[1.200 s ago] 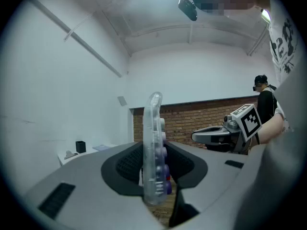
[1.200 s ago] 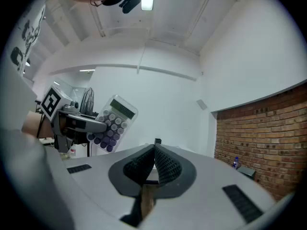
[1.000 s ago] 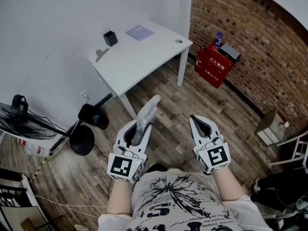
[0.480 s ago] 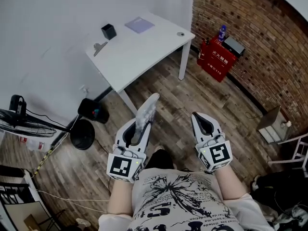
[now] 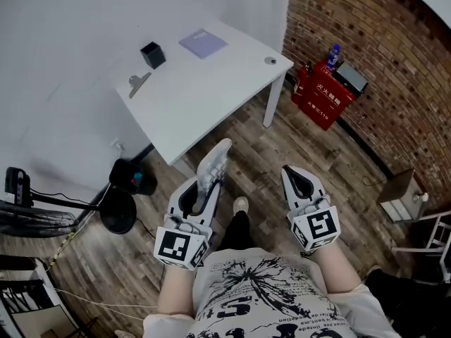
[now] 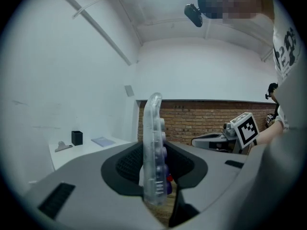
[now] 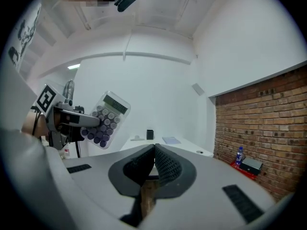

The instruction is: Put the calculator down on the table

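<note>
My left gripper (image 5: 203,189) is shut on a clear calculator (image 5: 212,166) with round purple keys, held on edge and sticking out past the jaws. In the left gripper view the calculator (image 6: 155,150) stands upright between the dark pads. The right gripper view shows its keys and display (image 7: 106,120) in the left gripper (image 7: 72,119). My right gripper (image 5: 296,179) hangs beside it, shut with nothing between its jaws (image 7: 153,164). The white table (image 5: 211,83) stands ahead, against the wall, above both grippers in the head view.
On the table lie a black pen cup (image 5: 151,54), a binder clip (image 5: 137,83), a purple notepad (image 5: 202,43) and a small round object (image 5: 271,60). A red box (image 5: 324,94) stands by the brick wall. A fan base (image 5: 118,210) and a black bag (image 5: 130,177) sit left of the table leg.
Both grippers have moved toward the table together, which now lies closer and lower in the head view. The calculator stays in the left gripper's grip.
</note>
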Demonstrator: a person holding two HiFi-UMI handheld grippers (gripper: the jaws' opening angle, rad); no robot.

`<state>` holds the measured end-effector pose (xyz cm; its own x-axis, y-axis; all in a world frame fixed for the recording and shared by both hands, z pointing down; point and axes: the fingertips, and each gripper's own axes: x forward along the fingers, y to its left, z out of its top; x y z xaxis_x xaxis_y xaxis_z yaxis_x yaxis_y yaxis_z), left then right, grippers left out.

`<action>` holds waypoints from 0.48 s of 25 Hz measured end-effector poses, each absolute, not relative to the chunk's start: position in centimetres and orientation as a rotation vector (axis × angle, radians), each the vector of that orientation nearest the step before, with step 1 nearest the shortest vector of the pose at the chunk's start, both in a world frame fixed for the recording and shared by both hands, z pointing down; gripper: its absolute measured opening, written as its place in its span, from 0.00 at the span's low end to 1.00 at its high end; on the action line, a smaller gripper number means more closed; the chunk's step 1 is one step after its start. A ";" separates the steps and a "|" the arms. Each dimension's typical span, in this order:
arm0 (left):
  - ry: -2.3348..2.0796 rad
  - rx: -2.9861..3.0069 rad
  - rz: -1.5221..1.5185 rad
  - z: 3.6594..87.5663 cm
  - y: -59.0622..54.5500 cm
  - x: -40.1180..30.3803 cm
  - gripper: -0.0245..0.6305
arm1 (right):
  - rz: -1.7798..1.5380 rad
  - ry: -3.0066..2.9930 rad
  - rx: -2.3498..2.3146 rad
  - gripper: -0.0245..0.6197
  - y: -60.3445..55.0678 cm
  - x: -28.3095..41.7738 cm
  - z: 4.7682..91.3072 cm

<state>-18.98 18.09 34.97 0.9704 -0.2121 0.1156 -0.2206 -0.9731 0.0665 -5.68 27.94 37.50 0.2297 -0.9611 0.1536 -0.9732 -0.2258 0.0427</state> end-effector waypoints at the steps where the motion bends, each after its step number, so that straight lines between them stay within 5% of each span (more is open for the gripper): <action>1: -0.330 3.042 0.165 34.9 16.4 -17.8 0.25 | 0.149 -1.863 2.356 0.06 26.2 -4.6 37.6; 12: -0.324 2.995 0.132 34.8 -1.4 -6.5 0.25 | 0.147 -1.836 2.328 0.06 8.5 7.0 35.9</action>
<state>-6.55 -1.40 34.81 0.9732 -0.2073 0.1000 -0.2183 -0.9690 0.1160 7.01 8.53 35.88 0.2358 -0.9543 0.1834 -0.9714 -0.2257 0.0745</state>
